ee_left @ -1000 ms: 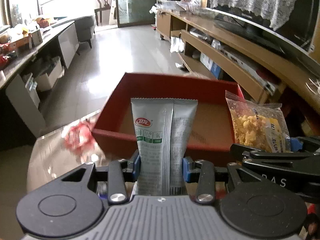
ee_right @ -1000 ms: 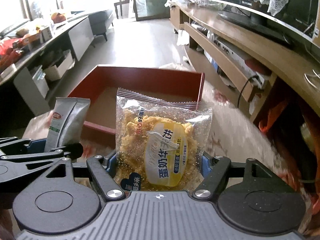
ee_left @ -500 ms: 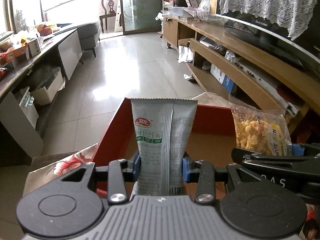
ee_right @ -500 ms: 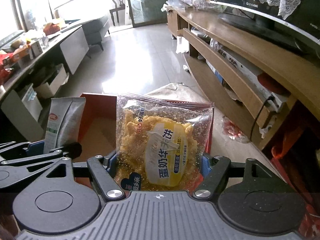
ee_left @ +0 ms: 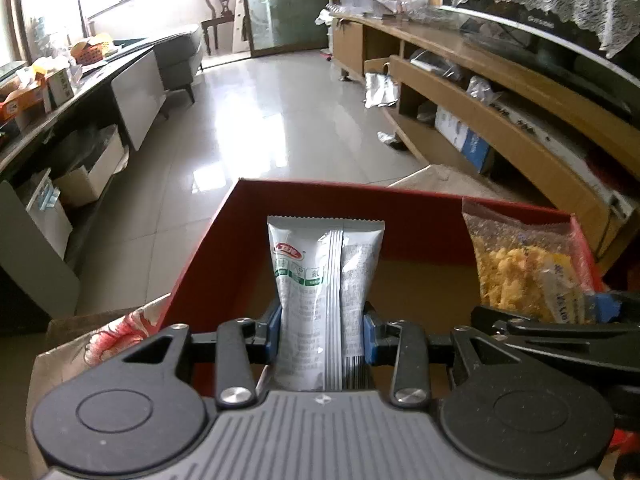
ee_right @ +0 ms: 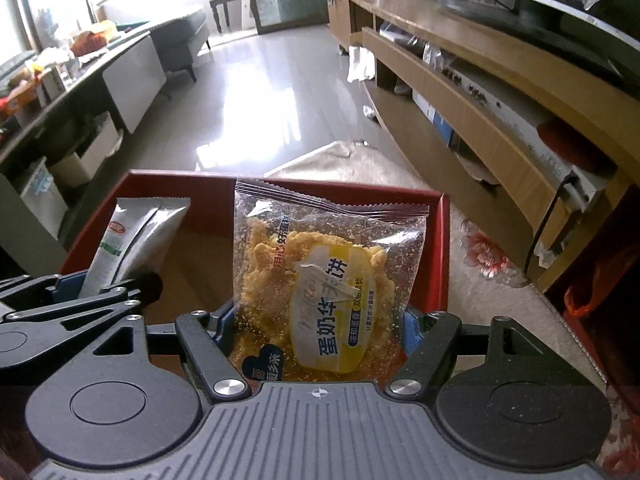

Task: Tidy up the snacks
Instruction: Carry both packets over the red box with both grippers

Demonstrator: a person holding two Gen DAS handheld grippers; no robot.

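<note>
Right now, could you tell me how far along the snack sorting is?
Done: nothing visible inside the red cardboard box yet. In hand: left gripper clamps the grey foil sachet; right gripper grips the clear bag of yellow crumbly cake. Left: release both into the box.

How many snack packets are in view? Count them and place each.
2. A grey packet is clamped in the left gripper; a clear packet of yellow cake is clamped in the right gripper. Both are over the red box, whose floor is partly hidden.

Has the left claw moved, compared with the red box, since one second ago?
Yes. The left claw, shut on the grey sachet, advanced over the red box: the near wall has passed beneath.
</note>
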